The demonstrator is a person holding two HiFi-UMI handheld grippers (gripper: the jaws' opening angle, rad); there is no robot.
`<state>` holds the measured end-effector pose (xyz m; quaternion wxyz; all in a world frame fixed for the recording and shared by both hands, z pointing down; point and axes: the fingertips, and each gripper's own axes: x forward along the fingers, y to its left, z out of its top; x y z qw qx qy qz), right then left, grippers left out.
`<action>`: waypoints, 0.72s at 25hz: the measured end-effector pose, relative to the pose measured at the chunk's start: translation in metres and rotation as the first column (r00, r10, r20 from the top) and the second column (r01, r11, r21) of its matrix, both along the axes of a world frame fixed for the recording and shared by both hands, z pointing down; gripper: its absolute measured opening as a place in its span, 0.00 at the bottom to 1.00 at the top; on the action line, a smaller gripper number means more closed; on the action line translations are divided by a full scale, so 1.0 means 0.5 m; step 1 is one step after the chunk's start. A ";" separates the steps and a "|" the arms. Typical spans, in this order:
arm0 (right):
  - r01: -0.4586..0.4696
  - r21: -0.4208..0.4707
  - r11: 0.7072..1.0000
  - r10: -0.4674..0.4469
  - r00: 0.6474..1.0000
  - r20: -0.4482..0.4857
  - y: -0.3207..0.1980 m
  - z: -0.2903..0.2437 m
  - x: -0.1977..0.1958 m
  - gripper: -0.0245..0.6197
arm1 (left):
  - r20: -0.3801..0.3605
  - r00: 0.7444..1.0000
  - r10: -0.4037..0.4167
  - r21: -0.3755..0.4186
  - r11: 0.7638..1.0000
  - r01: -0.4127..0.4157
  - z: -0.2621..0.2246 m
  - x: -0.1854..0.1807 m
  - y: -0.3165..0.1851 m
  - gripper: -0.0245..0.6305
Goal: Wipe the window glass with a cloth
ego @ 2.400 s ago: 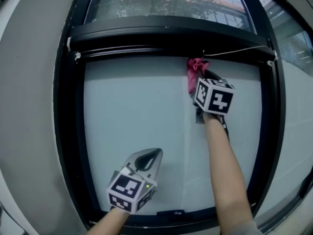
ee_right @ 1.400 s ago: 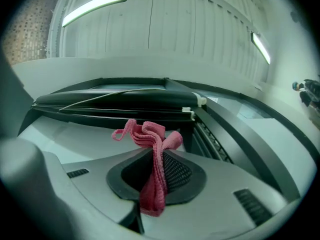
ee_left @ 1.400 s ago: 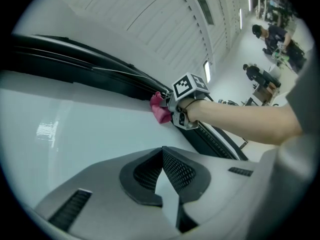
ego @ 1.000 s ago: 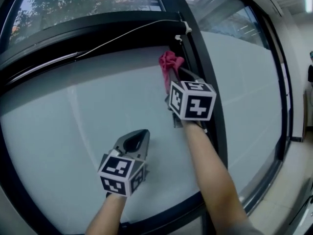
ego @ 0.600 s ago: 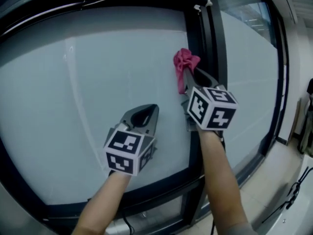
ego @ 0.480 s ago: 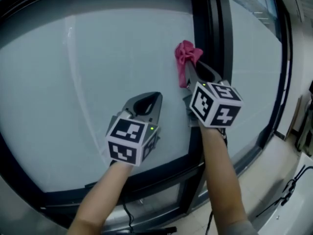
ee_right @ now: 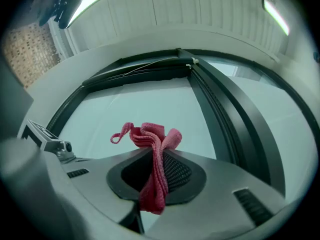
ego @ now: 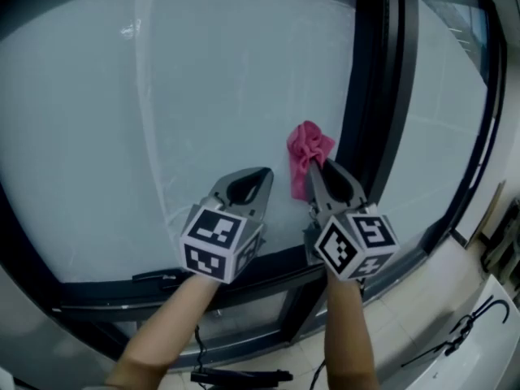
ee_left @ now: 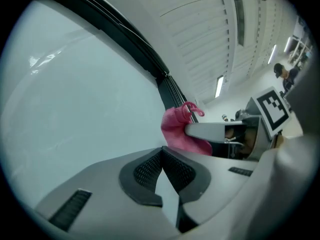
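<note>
A pink cloth [ego: 305, 154] is bunched against the frosted window glass [ego: 203, 96], low on the pane next to the dark upright frame bar [ego: 378, 104]. My right gripper [ego: 313, 169] is shut on the pink cloth [ee_right: 155, 159], which hangs down between its jaws. The left gripper [ego: 262, 175] is shut with nothing in it, its tips just off the glass to the left of the cloth. In the left gripper view the cloth [ee_left: 181, 131] and the right gripper's jaw show to the right, beyond my shut left gripper [ee_left: 162, 151].
The dark bottom frame rail [ego: 162, 287] runs below both grippers. A second pane [ego: 447, 120] lies right of the upright bar. Cables [ego: 467, 327] lie on the floor at the lower right. A person [ee_left: 282, 74] stands far off in the room.
The right gripper has dragged the cloth down the glass from the pane's top right corner to near its bottom edge. The left gripper stayed shut and alongside.
</note>
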<state>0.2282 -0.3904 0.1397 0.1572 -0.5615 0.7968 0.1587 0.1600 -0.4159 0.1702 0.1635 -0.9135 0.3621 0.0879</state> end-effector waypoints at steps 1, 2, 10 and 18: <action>0.022 -0.019 1.000 -0.022 1.000 0.009 0.002 0.020 -0.005 0.12 | 0.003 1.000 0.000 -0.001 1.000 0.000 0.007 -0.005 0.003 0.04; 0.041 -0.035 0.999 -0.040 0.999 0.016 0.006 0.040 -0.010 0.12 | 0.006 1.000 0.001 -0.001 1.000 -0.001 0.012 -0.010 0.007 0.04; 0.094 -0.146 0.985 -0.093 0.996 0.015 0.017 0.157 -0.046 0.12 | -0.036 0.999 0.004 -0.065 0.998 -0.007 0.072 -0.025 0.032 0.04; 0.115 -0.141 0.983 -0.112 0.993 0.032 0.025 0.164 -0.055 0.12 | -0.017 1.000 -0.012 -0.079 0.997 0.011 0.089 -0.034 0.024 0.04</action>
